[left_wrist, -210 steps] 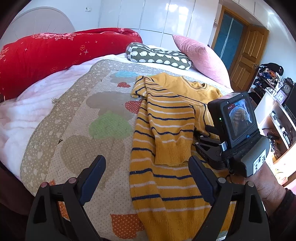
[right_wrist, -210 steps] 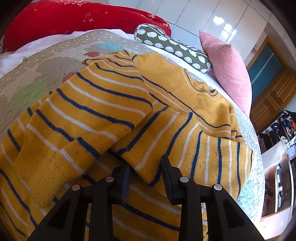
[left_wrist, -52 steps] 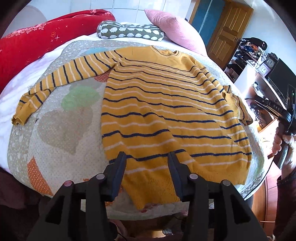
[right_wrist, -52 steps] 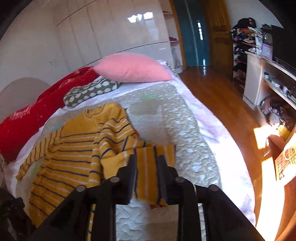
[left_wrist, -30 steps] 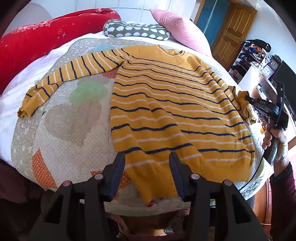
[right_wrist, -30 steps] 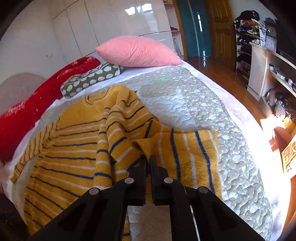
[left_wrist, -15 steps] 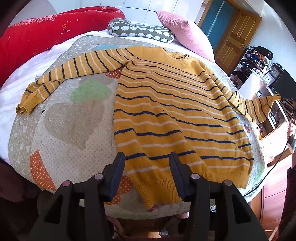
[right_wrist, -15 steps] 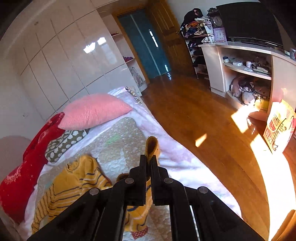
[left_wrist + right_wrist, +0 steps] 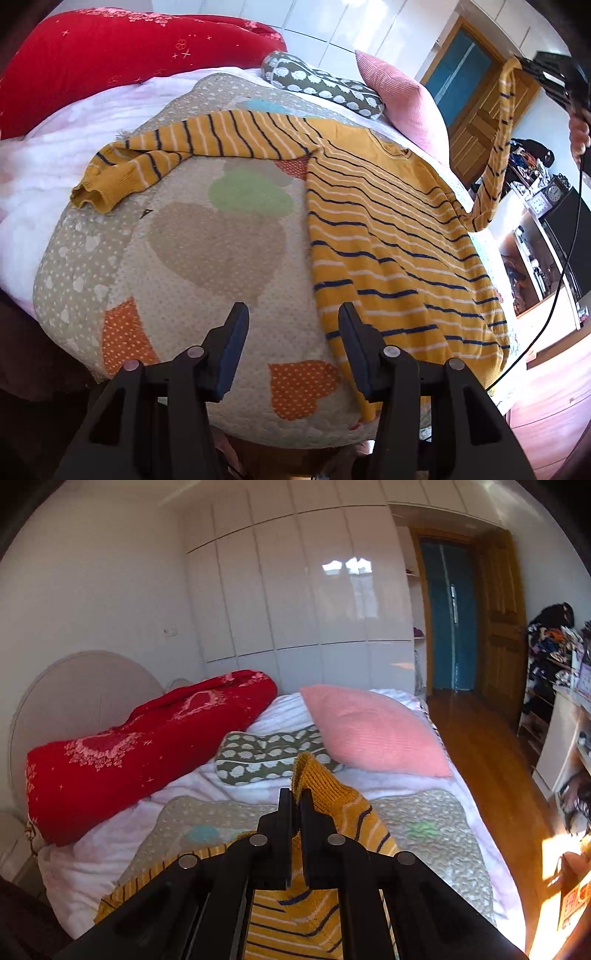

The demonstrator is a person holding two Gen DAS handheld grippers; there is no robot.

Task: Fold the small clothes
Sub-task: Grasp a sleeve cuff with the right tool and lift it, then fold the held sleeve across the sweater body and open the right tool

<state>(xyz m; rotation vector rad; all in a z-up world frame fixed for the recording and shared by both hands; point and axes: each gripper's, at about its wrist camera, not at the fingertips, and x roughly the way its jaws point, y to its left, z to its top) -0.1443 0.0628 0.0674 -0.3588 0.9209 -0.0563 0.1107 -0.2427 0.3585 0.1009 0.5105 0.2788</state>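
A yellow sweater with navy and white stripes (image 9: 388,236) lies flat on the quilted bed cover (image 9: 207,251). Its left sleeve (image 9: 177,151) stretches out to the left. My right gripper (image 9: 295,797) is shut on the cuff of the right sleeve (image 9: 317,786) and holds it high above the bed; in the left wrist view that sleeve (image 9: 498,140) hangs stretched up to the gripper (image 9: 517,64) at the top right. My left gripper (image 9: 291,328) is open and empty, just left of the sweater's hem, above the bed's near edge.
A red duvet (image 9: 110,62), a grey patterned cushion (image 9: 321,88) and a pink pillow (image 9: 402,96) lie at the head of the bed. A white shelf unit (image 9: 535,258) and a wooden door (image 9: 480,122) stand to the right. A cable (image 9: 554,295) hangs down at the right.
My right gripper has lifted the right sleeve's cuff high above the bed, so the sleeve now hangs taut. My left gripper has shifted left, off the hem.
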